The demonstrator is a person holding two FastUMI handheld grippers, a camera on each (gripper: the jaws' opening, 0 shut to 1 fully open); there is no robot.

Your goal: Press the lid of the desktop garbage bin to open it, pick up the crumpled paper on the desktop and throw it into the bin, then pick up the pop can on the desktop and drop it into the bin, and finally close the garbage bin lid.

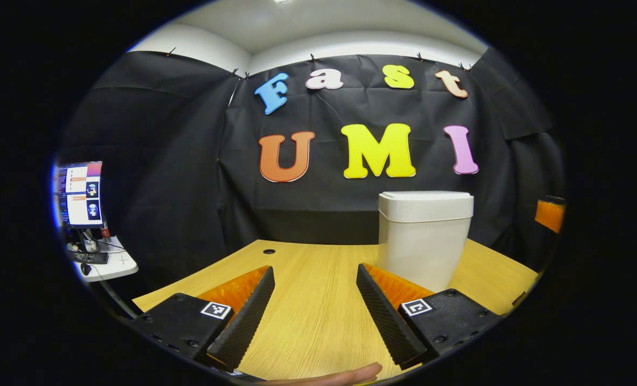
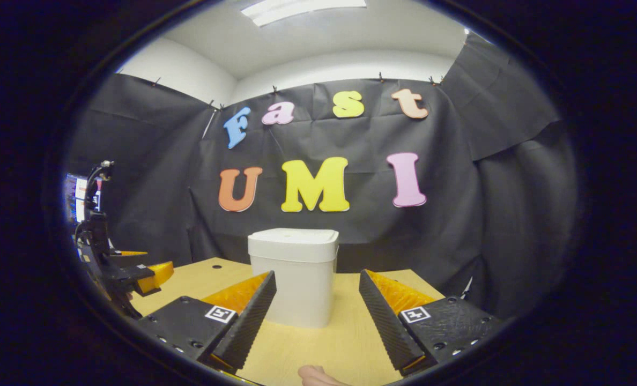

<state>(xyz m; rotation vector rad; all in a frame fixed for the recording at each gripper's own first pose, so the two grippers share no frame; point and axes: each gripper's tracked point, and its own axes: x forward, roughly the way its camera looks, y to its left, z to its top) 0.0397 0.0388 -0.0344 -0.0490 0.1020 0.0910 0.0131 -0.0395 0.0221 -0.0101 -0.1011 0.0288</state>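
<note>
A white desktop garbage bin (image 1: 424, 246) stands upright on the wooden table (image 1: 308, 311), its lid (image 1: 426, 205) down flat. In the left gripper view it is ahead and to the right, just beyond the right finger. My left gripper (image 1: 314, 268) is open over bare wood with nothing between its fingers. In the right gripper view the bin (image 2: 297, 284) stands straight ahead, its lid (image 2: 293, 238) closed. My right gripper (image 2: 317, 274) is open and short of the bin, holding nothing. The left gripper (image 2: 136, 273) also appears at the far left of that view, above the table's left side.
A monitor (image 1: 80, 193) and keyboard sit on a small white side table (image 1: 112, 264) to the left. The table has a cable hole (image 1: 268, 251) near its back edge. A fingertip (image 1: 345, 375) shows at the bottom edge. Black cloth walls close the back and sides.
</note>
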